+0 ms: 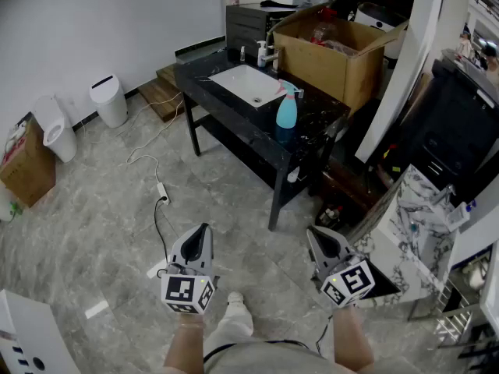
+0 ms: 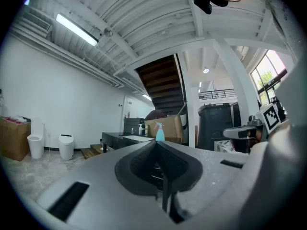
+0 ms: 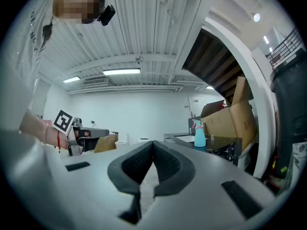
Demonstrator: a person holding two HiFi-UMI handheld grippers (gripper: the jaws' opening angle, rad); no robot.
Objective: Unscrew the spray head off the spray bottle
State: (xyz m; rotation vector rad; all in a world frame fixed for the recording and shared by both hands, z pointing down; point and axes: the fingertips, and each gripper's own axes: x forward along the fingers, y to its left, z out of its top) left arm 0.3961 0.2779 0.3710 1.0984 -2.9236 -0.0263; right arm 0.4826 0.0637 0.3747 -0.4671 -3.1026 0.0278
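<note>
A light blue spray bottle [image 1: 287,109] with a pink-and-blue spray head stands upright on the black counter [image 1: 312,119], just right of the white sink basin [image 1: 245,83]. It shows small and far off as the bottle [image 2: 159,133] in the left gripper view and as the bottle [image 3: 199,135] in the right gripper view. My left gripper [image 1: 204,229] and right gripper [image 1: 310,232] are held low over the floor, well short of the counter. Both point level toward it. Each has its jaws shut with nothing between them.
A large open cardboard box [image 1: 335,53] sits on the counter's far end behind the bottle. A soap dispenser and tap [image 1: 263,53] stand by the sink. A power strip and cable [image 1: 161,193] lie on the tiled floor. White bins [image 1: 109,100] stand by the left wall. A marble slab [image 1: 405,224] leans at the right.
</note>
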